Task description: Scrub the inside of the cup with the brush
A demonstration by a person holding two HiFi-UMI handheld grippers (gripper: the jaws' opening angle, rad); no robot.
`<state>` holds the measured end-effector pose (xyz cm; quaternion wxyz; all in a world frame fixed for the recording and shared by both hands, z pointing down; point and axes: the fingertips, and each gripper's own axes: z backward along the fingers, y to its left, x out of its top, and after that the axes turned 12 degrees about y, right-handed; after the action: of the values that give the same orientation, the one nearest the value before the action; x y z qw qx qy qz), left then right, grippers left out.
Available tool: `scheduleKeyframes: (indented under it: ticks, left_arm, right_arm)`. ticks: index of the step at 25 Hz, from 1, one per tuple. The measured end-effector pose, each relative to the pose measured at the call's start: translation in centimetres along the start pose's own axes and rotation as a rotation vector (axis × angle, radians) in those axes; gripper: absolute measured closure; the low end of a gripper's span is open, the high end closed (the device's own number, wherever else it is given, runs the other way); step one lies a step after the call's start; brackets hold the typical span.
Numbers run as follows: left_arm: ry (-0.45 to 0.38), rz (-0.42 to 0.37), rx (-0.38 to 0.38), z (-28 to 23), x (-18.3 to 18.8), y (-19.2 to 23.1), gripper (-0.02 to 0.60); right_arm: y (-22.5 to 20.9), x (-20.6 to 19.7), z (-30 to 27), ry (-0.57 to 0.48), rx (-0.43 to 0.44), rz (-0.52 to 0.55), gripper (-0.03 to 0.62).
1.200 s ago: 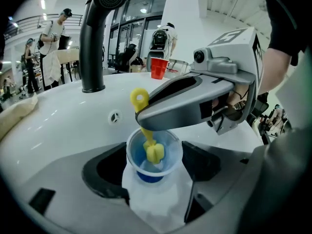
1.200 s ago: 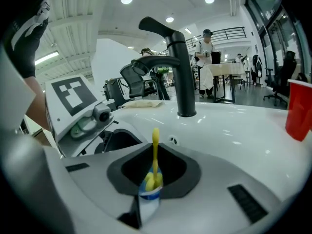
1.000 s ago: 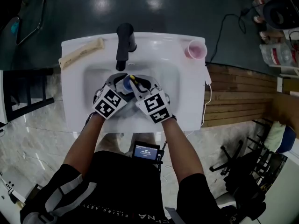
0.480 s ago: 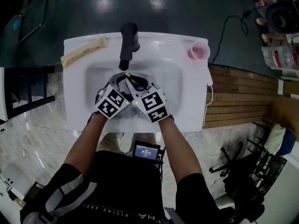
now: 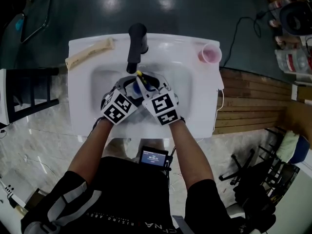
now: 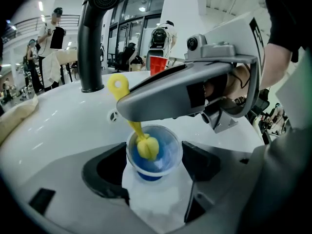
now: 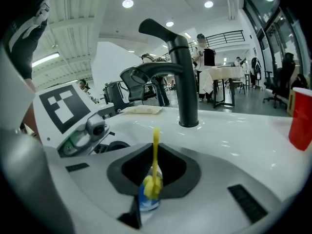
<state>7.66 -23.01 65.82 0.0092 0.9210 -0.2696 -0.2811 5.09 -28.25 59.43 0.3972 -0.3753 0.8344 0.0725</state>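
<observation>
Over the white sink basin [image 5: 100, 82], my left gripper [image 6: 155, 165] is shut on a small blue cup [image 6: 161, 155] that stands upright between its dark pads. A yellow brush [image 6: 146, 147] has its head down inside the cup, and its looped handle end [image 6: 118, 86] sticks up to the left. My right gripper [image 7: 153, 172] is shut on the brush handle [image 7: 156, 147], with the cup [image 7: 147, 203] just below its jaws. From the head view, both grippers meet in the basin around the cup [image 5: 134, 87].
A black faucet [image 5: 136, 45] rises just behind the grippers and overhangs the basin. A pink-red cup [image 5: 209, 53] stands on the sink's back right corner. A beige cloth-like roll [image 5: 90, 53] lies on the back left rim.
The right gripper and the brush slid over the cup, hiding it, then drew back so the cup shows again. The left gripper kept still.
</observation>
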Motion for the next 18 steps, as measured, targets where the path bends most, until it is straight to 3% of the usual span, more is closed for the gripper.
scheduleKeyframes:
  ticks: [18]
  left_arm:
    - [0.007,0.009,-0.015,0.0,-0.2,0.1,0.232]
  right_arm:
    - [2.3,-1.8,3.5,0.021,0.022,0.031,0.556]
